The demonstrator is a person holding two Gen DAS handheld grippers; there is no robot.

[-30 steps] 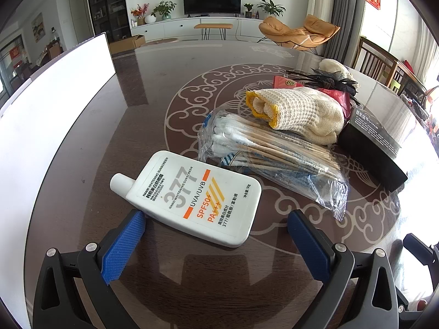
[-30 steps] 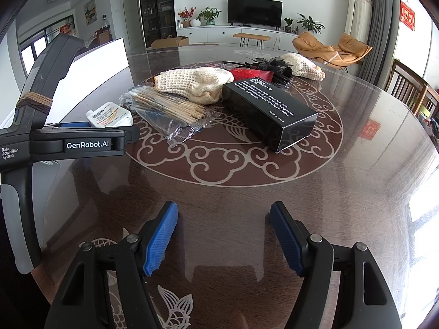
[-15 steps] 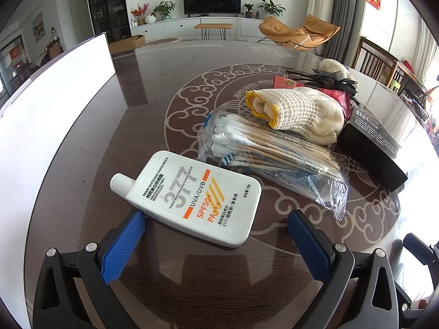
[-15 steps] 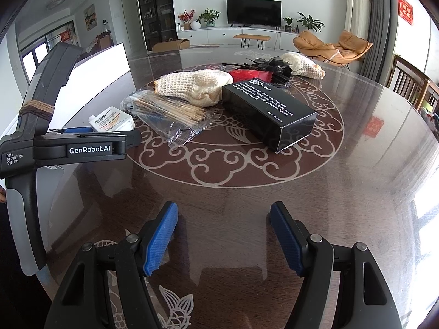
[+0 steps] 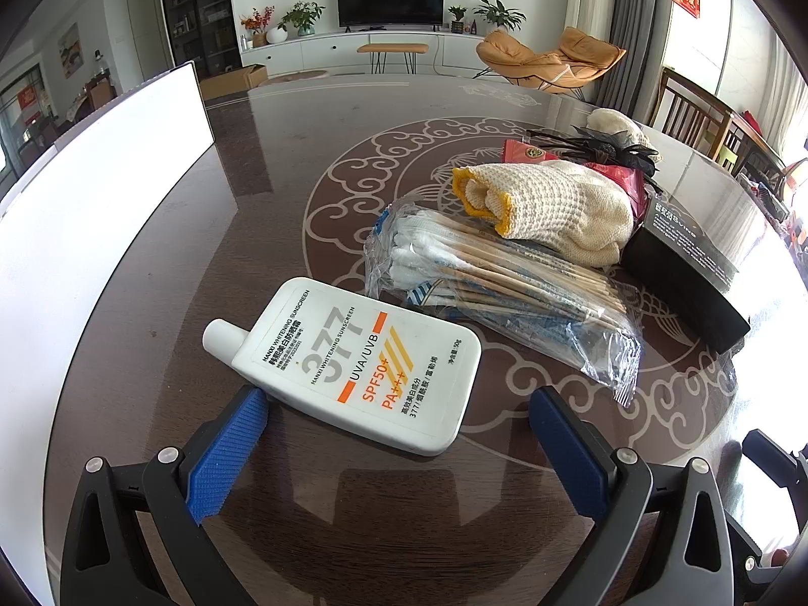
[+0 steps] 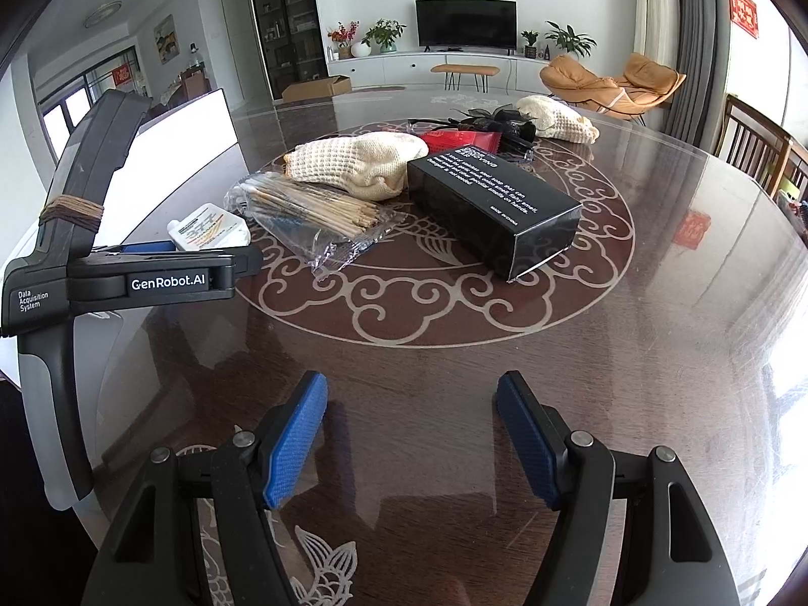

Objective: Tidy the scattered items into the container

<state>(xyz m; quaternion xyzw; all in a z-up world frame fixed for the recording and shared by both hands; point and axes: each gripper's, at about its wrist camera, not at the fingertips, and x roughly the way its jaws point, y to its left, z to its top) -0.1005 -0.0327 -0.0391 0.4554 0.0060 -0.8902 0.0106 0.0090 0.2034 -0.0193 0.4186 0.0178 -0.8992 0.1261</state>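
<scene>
Nothing much has moved since a second ago, both claws sit wide apart and empty. Left claw (image 5: 399, 434) straddles the flat white sunscreen bottle (image 5: 353, 358) on the dark glossy table (image 5: 262, 212); only the right claw (image 6: 409, 434) view shows the black box's (image 6: 495, 212) white lettering

red packet (image 5: 525, 154) mostly hidden under glove (image 5: 555, 207), white container (image 5: 101, 161) cut off
</scene>
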